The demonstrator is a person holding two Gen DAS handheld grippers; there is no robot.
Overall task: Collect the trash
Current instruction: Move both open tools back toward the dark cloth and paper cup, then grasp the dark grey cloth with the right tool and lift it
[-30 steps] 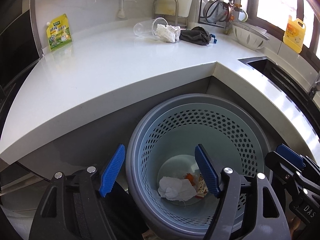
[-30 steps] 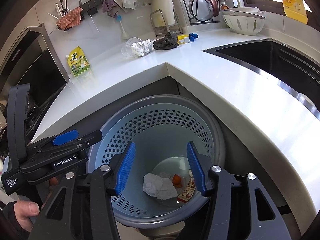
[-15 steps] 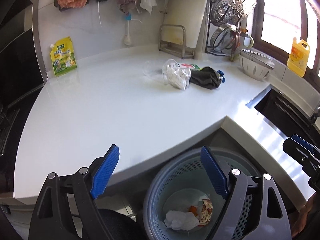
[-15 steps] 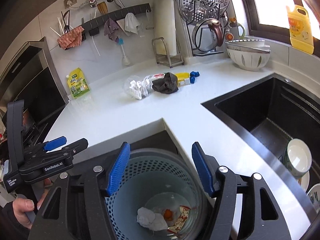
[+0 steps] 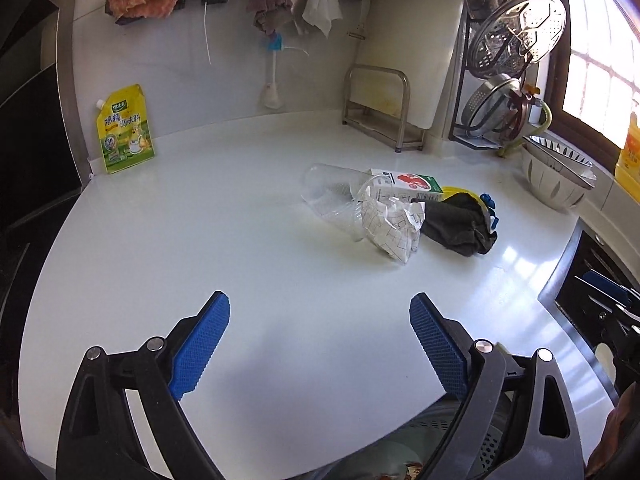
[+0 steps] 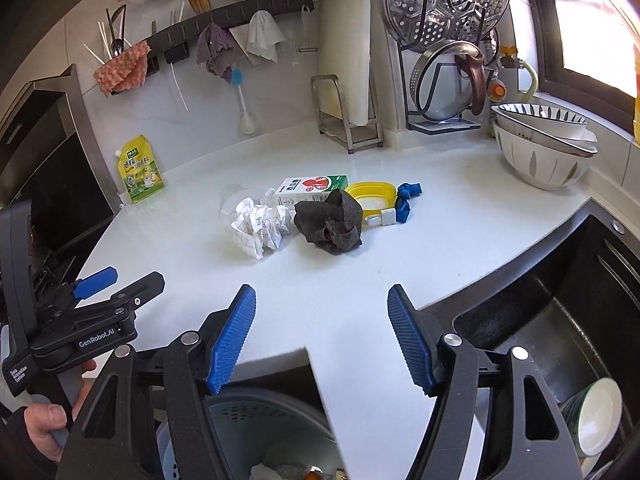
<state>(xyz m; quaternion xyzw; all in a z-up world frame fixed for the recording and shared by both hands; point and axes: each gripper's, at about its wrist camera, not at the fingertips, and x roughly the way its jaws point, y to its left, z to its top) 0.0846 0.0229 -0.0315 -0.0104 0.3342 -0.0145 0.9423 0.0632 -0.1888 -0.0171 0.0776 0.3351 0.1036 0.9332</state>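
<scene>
Bin (image 6: 280, 432) half hidden under counter (image 5: 240, 240) edge | cup (image 5: 332, 196) hard to make out | counter bare before me | my left gripper (image 5: 320, 344) and right gripper (image 6: 322, 340) opening, empty

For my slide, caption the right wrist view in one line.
Open right tool over a white counter, facing crumpled paper, a dark rag and a carton.

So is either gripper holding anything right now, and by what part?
Nothing is held. The left gripper and right gripper are both empty, jaws opening above the counter.
</scene>
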